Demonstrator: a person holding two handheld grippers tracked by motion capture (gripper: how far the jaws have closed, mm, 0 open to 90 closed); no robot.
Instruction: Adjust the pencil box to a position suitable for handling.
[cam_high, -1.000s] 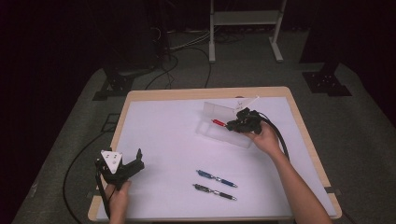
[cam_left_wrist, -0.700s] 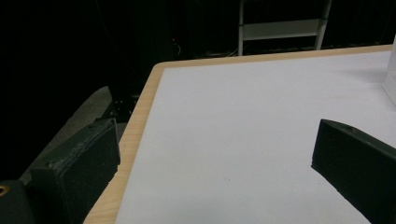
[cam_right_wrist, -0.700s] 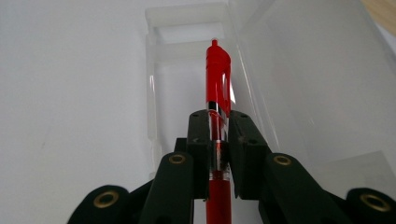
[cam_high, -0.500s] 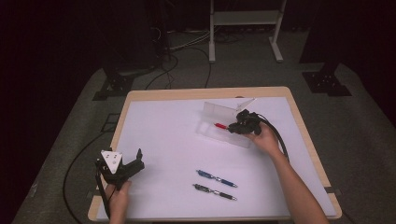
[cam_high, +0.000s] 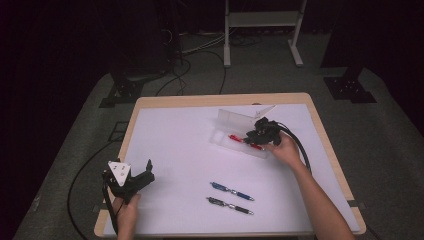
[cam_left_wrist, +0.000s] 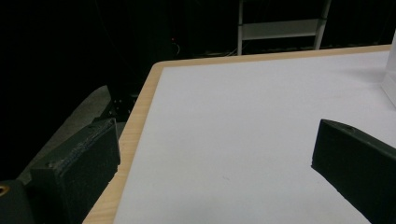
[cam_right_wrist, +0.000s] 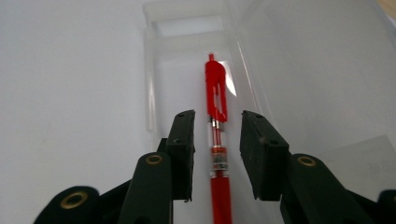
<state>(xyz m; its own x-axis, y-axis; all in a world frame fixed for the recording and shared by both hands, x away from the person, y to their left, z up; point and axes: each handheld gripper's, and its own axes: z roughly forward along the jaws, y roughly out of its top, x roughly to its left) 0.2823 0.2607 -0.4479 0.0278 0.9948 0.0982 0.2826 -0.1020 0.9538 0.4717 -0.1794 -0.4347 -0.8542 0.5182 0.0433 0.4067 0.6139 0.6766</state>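
Note:
A red pen (cam_right_wrist: 216, 93) lies lengthwise in a clear plastic box (cam_right_wrist: 187, 25) whose lid (cam_high: 235, 118) stands up behind it. My right gripper (cam_right_wrist: 217, 130) is over the box with a jaw on either side of the pen. Its jaws have just been opening, and there is a gap between each pad and the pen, so it is open. In the high view the right gripper (cam_high: 256, 136) sits at the right end of the red pen (cam_high: 239, 140). My left gripper (cam_high: 145, 172) rests open near the table's front left corner, with nothing between its fingers.
A blue pen (cam_high: 231, 191) and a black pen (cam_high: 230, 205) lie side by side on the white table top (cam_high: 175, 145), in front of the box. Cables run across the floor behind the table, and a white stand (cam_high: 260, 20) is at the back.
The right gripper has shifted slightly over the box and its jaws now stand apart from the red pen. The left hand has not moved.

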